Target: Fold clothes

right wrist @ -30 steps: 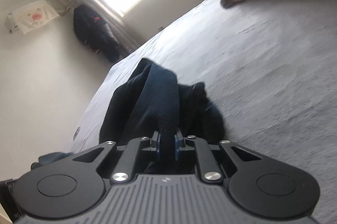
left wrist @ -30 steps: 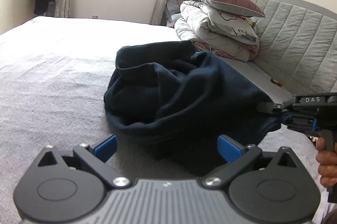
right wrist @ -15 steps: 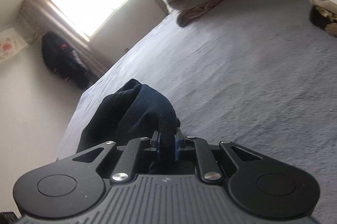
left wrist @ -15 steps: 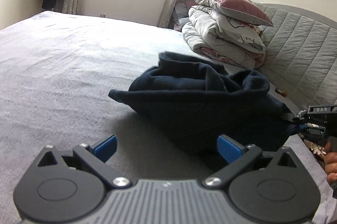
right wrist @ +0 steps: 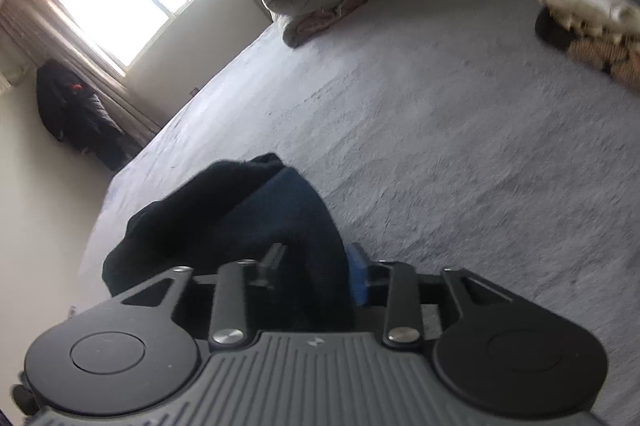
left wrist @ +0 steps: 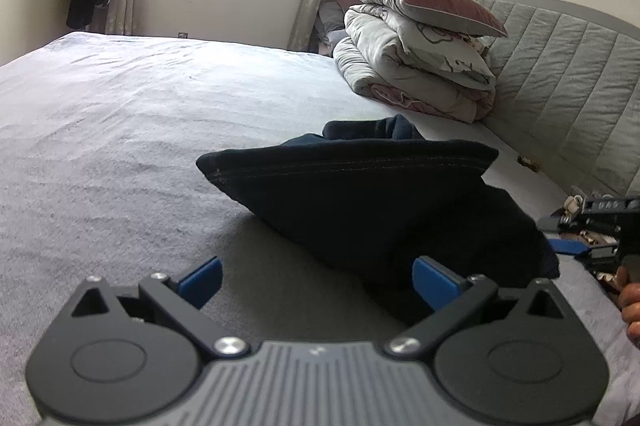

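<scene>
Dark garment point(left wrist: 372, 201) heaped on grey bed point(left wrist: 120, 145); left gripper point(left wrist: 316, 276) spread, right gripper point(right wrist: 316, 274) opening around cloth.

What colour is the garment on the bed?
Dark navy garment, clearest in the left wrist view.

Dark navy garment point(left wrist: 360, 209), bunched in a stitched-hem heap on the grey bed point(left wrist: 120, 145).

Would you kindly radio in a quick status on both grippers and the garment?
Left gripper open, empty, at the dark garment. Right gripper opening, cloth between its jaws. Garment bunched on the bed. Nothing in the way.
</scene>
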A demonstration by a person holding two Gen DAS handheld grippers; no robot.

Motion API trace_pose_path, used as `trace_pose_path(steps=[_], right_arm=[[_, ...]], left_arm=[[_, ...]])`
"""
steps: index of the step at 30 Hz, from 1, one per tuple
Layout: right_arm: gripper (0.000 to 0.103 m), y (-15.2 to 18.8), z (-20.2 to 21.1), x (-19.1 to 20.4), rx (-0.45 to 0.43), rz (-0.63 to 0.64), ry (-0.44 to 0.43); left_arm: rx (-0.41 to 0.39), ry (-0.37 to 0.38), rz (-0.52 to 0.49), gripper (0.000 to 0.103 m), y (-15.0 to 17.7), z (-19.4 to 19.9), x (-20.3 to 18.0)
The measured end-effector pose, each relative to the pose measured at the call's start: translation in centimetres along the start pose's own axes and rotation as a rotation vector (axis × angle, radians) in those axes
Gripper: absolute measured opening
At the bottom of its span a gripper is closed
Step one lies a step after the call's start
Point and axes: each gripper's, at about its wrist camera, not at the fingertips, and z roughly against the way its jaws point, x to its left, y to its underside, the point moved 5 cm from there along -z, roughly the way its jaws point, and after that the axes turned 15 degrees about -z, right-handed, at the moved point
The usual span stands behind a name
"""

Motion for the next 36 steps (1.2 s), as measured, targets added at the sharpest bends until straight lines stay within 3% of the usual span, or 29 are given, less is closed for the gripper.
trace_pose_path(steps=[5,11,17,23,29,36], right_arm=[[0.058,0.0,1.2,0.7,-0.022,0.015,-0.033],[0.059,2.2,1.0,3.3,0.086,0.014,-0.113],[0.059,3.8,-0.5,6.7,0.124,0.041,-0.106],[0.059,4.7,-1.8,10.5,0.134,0.052,-0.115],[0.059,4.9,-3.6,12.6,0.107,0.054,-0.06],[0.059,5.3,-5.9,12.0,0.11,0.001,0.029]], left_arm=[[0.015,-0.003,-0.008,0.102,-0.1,-0.6,-0.3],[0.053,-0.016,-0.033,0.102,-0.3,-1.6,-0.6],[0.12,-0.053,-0.045,0.102,0.3,-2.3,-0.4],[0.136,-0.049,-0.052,0.102,0.4,-1.9,-0.4],[0.136,-0.041,-0.046,0.102,0.3,-1.6,-0.3],[0.126,-0.037,-0.032,0.102,0.1,-1.3,-0.2]])
